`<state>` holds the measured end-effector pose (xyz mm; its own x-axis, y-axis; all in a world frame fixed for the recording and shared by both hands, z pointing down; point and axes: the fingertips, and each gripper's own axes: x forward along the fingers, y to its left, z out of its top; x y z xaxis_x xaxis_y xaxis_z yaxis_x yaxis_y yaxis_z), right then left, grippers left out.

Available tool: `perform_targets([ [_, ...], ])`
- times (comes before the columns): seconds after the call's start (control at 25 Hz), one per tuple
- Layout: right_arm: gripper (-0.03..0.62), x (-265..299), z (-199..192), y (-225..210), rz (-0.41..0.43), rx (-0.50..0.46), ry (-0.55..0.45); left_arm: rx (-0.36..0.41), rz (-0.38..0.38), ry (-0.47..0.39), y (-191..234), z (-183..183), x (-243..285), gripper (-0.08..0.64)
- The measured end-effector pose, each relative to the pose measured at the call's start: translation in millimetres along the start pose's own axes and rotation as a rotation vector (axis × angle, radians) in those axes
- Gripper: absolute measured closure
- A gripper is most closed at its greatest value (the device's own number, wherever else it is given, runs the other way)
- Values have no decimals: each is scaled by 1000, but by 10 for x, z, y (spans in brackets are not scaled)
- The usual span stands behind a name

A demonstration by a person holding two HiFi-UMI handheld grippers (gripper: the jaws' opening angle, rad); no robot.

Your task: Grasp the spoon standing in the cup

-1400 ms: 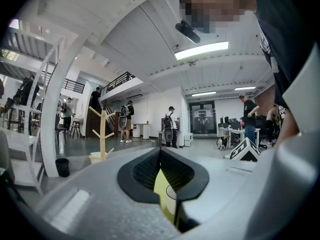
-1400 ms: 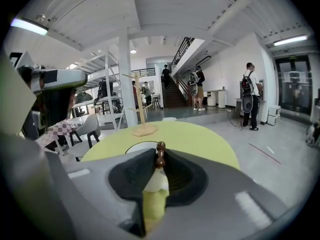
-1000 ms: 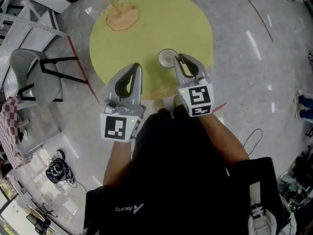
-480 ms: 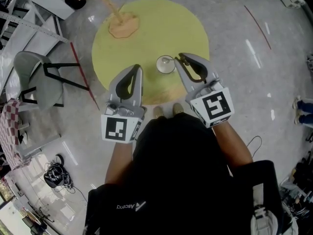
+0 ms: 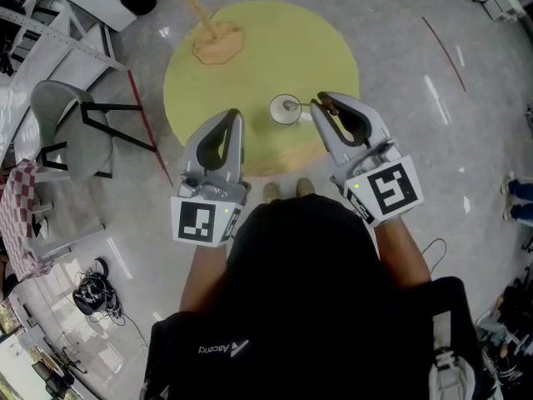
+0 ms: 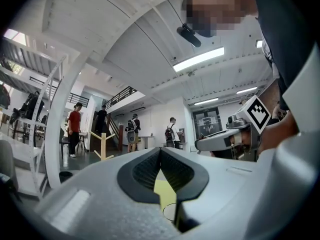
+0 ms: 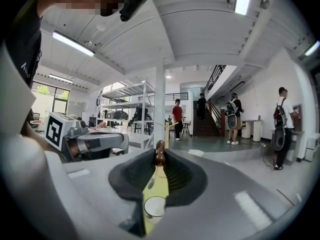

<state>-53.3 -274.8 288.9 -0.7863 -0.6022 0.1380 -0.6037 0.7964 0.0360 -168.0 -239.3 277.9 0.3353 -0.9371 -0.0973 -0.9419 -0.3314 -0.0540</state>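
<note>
**Spoon gripped and lifted above the cup**

Since the earlier frame, the right hand-held gripper (image 5: 317, 103) has risen and drawn back to the right of the cup (image 5: 285, 108) on the yellow desk (image 5: 250, 57). Its jaws pinch the brown top of the spoon (image 7: 160, 160), which hangs over the cup. The left hand-held gripper (image 5: 234, 117), left of the cup, is pressed together and empty. The grasp looks done.

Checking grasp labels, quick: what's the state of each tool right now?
Left tool: closed, nothing held.
Right tool: closed on the brown handle end of the spoon.
</note>
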Motion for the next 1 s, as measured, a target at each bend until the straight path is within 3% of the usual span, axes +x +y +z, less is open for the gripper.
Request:
perform_targets([
  [1.0,541,-22,-92,-43,7,2,16,5,-3,-3,-49,26,36,549],
])
